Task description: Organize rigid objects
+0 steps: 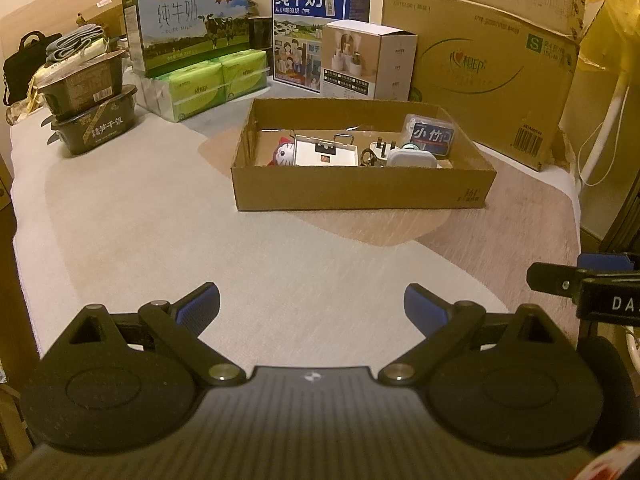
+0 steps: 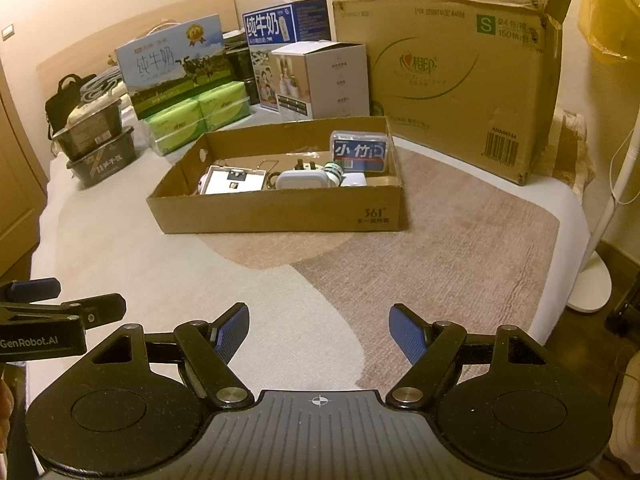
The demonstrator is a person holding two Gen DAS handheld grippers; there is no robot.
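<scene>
A shallow open cardboard box (image 1: 360, 192) (image 2: 280, 216) stands on the bed cover. In it lie a white flat box (image 1: 326, 154) (image 2: 234, 182), a white charger (image 1: 412, 158) (image 2: 302, 179), a plug adapter (image 1: 380, 150) (image 2: 306, 167), a clear case with a blue label (image 1: 432, 138) (image 2: 360, 152) and a red-and-white toy (image 1: 282, 154). My left gripper (image 1: 312, 310) is open and empty, well short of the box. My right gripper (image 2: 318, 334) is open and empty too, beside the left one, whose side shows in the right wrist view (image 2: 44, 320).
Behind the box stand a large carton (image 1: 492, 60) (image 2: 452, 68), milk cartons (image 1: 188, 20) (image 2: 176, 60), green tissue packs (image 1: 208, 80), a white product box (image 1: 368, 60) and stacked black food tubs (image 1: 92, 120). A white lamp stand (image 2: 596, 240) is at the right.
</scene>
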